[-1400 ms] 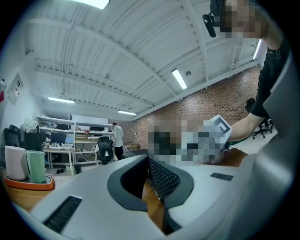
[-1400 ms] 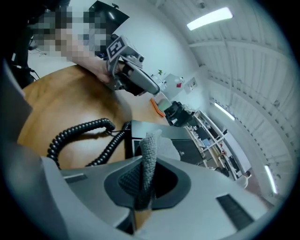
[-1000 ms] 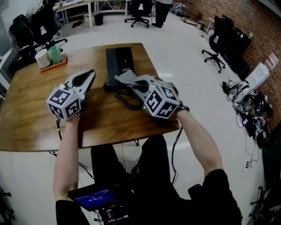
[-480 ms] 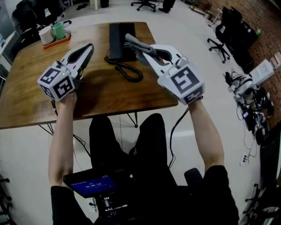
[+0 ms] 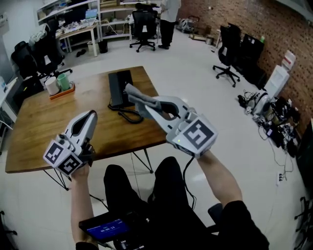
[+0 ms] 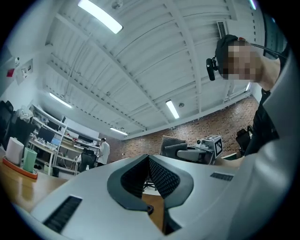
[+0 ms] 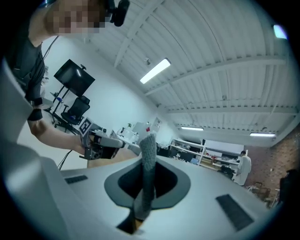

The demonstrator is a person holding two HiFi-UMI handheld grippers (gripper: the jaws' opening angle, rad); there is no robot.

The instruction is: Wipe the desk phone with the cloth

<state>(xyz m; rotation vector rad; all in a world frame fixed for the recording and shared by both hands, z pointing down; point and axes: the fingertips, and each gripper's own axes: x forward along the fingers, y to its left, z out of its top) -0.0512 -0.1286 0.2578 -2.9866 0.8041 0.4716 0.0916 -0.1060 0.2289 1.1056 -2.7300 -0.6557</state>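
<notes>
right hand-held gripper (image 5: 148, 105) and cloth (image 5: 133, 93) now higher, off the desk phone (image 5: 119, 83)

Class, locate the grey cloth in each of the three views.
Head view: centre, cloth pinched in right tool.
Left gripper view: right of centre, beyond the jaws.
Right gripper view: centre, between the jaws.
Shared landmark: person in white coat.
</notes>
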